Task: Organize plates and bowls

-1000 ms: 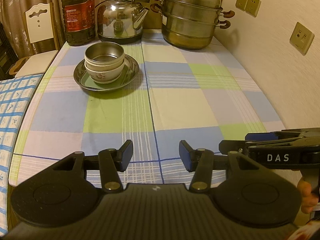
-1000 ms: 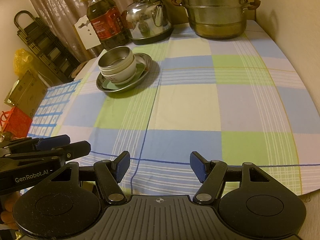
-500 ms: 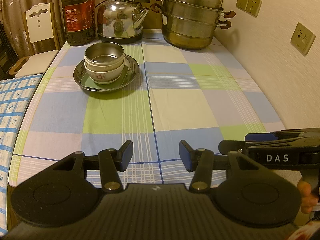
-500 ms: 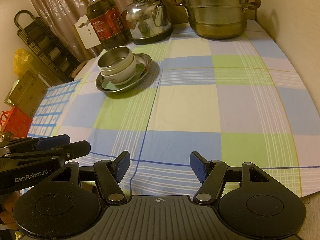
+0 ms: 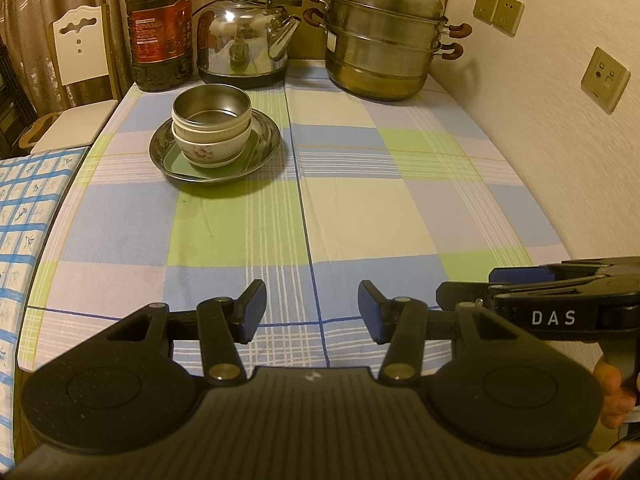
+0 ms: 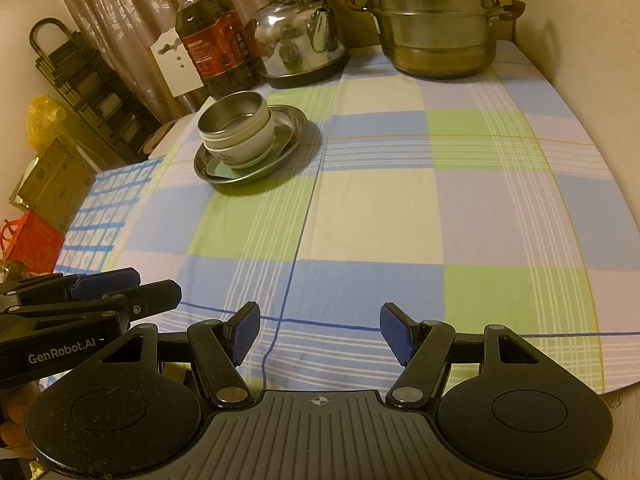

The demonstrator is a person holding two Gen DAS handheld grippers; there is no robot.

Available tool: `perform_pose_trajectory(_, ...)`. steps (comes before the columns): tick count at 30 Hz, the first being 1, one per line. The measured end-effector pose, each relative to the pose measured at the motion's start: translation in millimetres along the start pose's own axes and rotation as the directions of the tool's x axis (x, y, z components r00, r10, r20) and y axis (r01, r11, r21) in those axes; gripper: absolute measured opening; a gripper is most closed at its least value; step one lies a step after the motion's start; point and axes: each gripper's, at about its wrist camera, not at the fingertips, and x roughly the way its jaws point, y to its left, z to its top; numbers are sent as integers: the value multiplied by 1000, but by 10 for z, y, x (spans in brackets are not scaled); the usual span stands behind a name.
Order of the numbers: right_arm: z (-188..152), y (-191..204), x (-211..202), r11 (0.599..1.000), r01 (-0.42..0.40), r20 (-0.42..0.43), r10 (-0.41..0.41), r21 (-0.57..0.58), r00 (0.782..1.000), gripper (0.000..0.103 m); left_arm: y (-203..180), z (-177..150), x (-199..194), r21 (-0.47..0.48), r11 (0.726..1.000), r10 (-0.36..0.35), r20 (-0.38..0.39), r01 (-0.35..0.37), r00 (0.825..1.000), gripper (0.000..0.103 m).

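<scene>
**Stacked dishes at the table's far left**

A steel bowl (image 5: 211, 106) sits in a white ceramic bowl (image 5: 212, 150), on a small green plate (image 5: 176, 162), on a round steel plate (image 5: 262, 148). Behind stand, left to right, an oil bottle (image 5: 159, 28), a steel kettle (image 5: 244, 40) and a two-tier steel steamer pot (image 5: 384, 40).

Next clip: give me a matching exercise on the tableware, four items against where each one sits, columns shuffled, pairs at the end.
Items:
1. metal bowl
2. floral ceramic bowl
3. metal plate
4. steamer pot

Places:
A. lowest in the pile, on the checked tablecloth
B. far end of the table, nearest the wall
C. top of the pile
D. under another bowl, on a green dish

Pairs: 1-C, 2-D, 3-A, 4-B
</scene>
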Motion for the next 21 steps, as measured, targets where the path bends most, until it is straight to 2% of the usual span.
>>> perform_pose_trajectory(21,-5,5,-1,1000,1,-1,-1,-2,1000,67,6,-5,-4,0,1000,0,0,0,1000,48)
